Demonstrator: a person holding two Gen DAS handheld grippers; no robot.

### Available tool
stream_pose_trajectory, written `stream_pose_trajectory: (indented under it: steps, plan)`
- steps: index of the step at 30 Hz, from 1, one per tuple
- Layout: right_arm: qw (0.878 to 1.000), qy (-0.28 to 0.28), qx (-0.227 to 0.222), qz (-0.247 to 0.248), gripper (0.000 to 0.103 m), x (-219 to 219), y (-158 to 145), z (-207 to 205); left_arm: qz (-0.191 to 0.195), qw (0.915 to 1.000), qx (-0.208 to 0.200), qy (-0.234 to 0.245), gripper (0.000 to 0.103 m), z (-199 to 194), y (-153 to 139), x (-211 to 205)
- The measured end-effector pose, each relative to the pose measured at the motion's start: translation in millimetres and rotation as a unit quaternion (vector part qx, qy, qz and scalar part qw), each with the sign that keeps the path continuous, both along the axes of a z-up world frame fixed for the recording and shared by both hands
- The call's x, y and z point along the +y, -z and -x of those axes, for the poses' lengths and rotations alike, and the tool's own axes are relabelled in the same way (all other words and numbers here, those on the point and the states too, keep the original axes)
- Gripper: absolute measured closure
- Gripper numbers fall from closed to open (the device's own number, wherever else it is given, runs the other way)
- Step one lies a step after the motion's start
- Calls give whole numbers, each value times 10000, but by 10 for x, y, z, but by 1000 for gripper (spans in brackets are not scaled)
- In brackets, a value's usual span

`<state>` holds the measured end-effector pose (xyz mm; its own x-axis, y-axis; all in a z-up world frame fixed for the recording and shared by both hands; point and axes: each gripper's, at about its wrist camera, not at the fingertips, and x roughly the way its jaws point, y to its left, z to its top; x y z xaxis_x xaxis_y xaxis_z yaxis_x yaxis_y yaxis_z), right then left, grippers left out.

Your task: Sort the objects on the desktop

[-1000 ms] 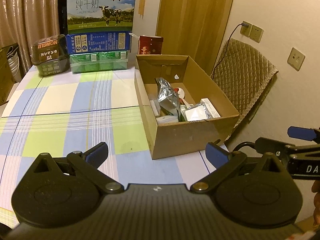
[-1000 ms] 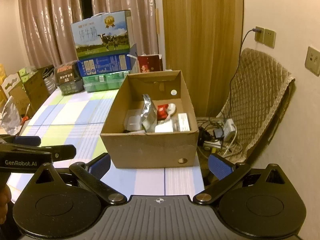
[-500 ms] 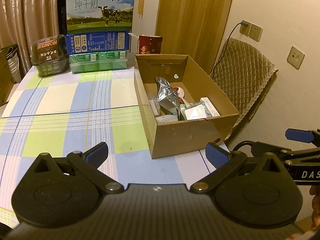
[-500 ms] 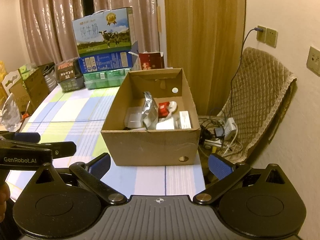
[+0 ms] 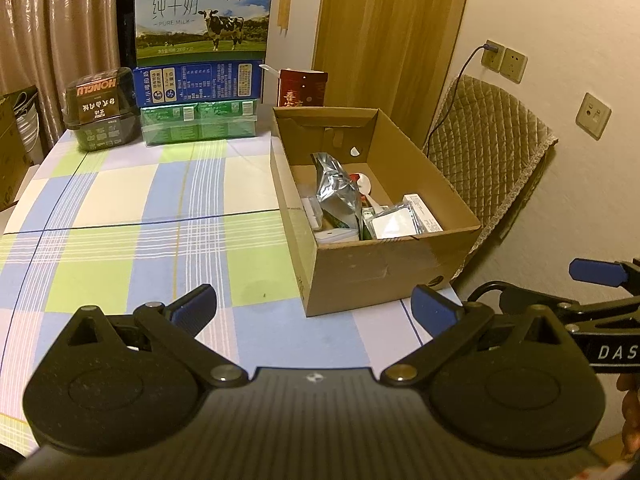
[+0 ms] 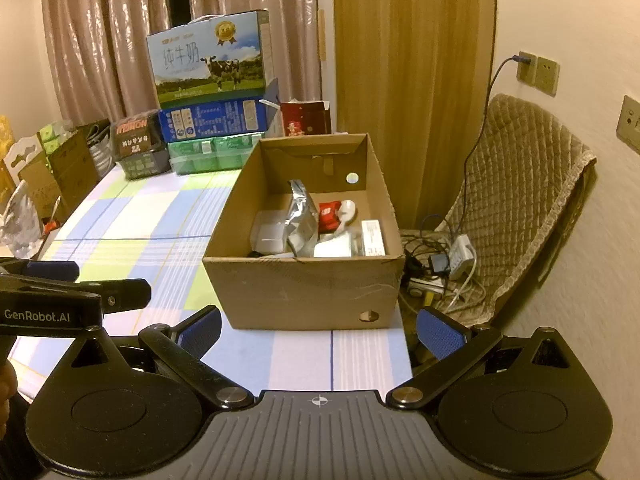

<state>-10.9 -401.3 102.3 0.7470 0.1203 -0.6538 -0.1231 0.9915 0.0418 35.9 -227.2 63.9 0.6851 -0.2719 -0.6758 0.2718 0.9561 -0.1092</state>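
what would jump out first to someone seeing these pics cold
The open cardboard box near the table's right edge draws the eye first, with a crinkled silver foil pouch standing among small packets inside it. Behind it, at the far end of the checked tablecloth, a tall milk carton case with a cow picture tops a stack of boxes. Both the left gripper and the right gripper hang open and empty in the foreground.

At the far edge of the checked tabletop point(image 5: 120, 208) a milk carton box point(image 5: 200, 12) stands on a blue box point(image 5: 198, 84) and a green pack point(image 5: 198, 124); a quilted chair point(image 6: 520, 184) stands right; a power strip point(image 6: 458, 256) lies on the floor.
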Motion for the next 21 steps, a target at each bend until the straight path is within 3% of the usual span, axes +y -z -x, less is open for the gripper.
stream_pose_trajectory:
  steps: [21]
  plan:
    - [10000, -22, 13, 27, 2, 40, 25, -27, 15, 10000, 55, -26, 1, -41, 9, 11]
